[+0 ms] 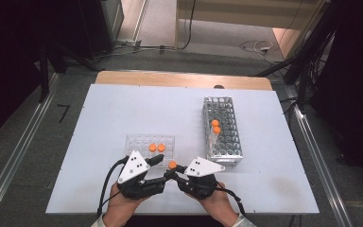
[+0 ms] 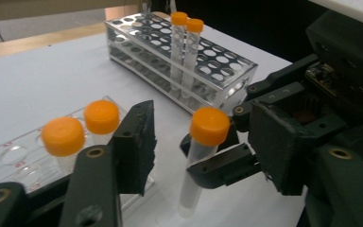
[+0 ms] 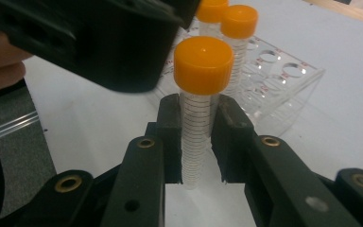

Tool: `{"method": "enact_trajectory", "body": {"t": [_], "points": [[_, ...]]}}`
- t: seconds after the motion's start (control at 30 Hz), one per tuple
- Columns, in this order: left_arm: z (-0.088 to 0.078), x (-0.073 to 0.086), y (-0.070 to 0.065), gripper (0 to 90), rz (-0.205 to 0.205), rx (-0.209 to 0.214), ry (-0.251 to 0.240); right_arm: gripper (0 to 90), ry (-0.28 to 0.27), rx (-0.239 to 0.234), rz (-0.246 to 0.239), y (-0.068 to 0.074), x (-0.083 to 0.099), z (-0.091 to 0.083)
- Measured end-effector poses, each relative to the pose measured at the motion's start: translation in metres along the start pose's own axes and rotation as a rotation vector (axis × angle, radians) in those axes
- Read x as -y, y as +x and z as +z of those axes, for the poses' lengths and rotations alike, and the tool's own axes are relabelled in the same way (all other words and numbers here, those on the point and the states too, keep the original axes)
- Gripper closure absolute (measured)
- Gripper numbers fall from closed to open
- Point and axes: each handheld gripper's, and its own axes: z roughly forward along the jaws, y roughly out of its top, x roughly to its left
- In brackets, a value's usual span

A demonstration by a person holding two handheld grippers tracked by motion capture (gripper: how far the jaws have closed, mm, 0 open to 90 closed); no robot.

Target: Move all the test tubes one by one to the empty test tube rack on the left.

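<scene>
Orange-capped tube (image 3: 199,118) being handed between grippers, just in front of the clear rack (image 1: 150,144)
Right gripper (image 3: 196,142) is pinching it upright; left gripper (image 2: 196,142), part spread, is straddling it and should be closing squarely below the cap before release

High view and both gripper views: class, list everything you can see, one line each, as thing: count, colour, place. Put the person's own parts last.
Table: one, white top, centre of the room.
Metal rack: one, silver, right part of the table.
Tubes in the metal rack: two, clear with orange caps, standing side by side.
Clear rack: one, transparent, nearer the person, left of the metal rack.
Tubes in the clear rack: two, clear with orange caps, at its right end.
Held tube: one, clear with orange cap, upright between the right gripper's jaws.
Cables: several, dark and white, on the floor behind the table.
Right gripper: one, black, shut on the held tube.
Left gripper: one, black, open, beside the held tube.
Hands: two, bottom edge.
</scene>
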Motion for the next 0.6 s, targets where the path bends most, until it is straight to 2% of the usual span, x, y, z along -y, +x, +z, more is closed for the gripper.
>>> {"method": "enact_trajectory", "body": {"t": [0.23,0.4,0.5,0.6], "points": [[0.0041,0.003,-0.0025,57.8,0.005,0.012,0.015,72.0,-0.009,-0.012,-0.004,0.0049,-0.0025,0.0011],[0.0046,0.0038,-0.0017,62.1,0.005,0.012,0.018,72.0,-0.004,-0.013,-0.009,0.006,-0.0024,0.0017],[0.004,0.0039,-0.0008,67.6,0.001,0.004,0.014,72.0,-0.005,-0.014,-0.009,0.006,-0.0025,0.0015],[0.0033,0.0035,0.0,68.6,0.002,0.006,0.019,72.0,-0.005,-0.016,-0.007,0.0059,-0.0025,0.0013]]}}
